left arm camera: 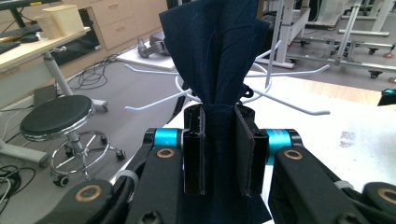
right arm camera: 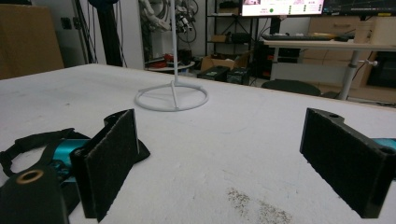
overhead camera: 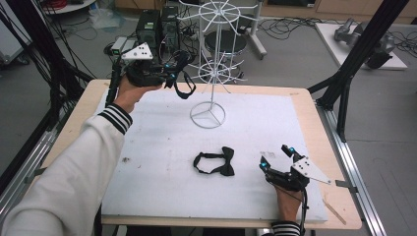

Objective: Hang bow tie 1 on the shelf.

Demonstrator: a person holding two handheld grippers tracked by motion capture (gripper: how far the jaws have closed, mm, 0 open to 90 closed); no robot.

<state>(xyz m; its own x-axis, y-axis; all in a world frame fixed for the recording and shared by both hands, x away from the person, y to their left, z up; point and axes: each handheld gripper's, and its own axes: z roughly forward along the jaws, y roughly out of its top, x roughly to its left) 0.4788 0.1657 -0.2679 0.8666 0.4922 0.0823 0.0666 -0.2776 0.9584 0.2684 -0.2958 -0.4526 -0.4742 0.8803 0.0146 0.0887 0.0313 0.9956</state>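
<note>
Left gripper [left arm camera: 219, 154] (clamping bow tie [left arm camera: 215, 51])

We see a bow tie [overhead camera: 215, 164] on the mat [overhead camera: 162, 196], near of the wire rack [overhead camera: 212, 64]; our right gripper [overhead camera: 278, 157] sits right of it.

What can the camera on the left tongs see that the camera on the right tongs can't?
Left gripper view: the left tongs pinch a dark blue bow tie, with the rack's white hook arms behind it and a black stool on the floor.

Right gripper view: the right tongs stand wide open and hold nothing. A second, black bow tie lies on the table, and the rack's ring base stands further back.

Both: the white table cover and parts of the same white wire rack.
</note>
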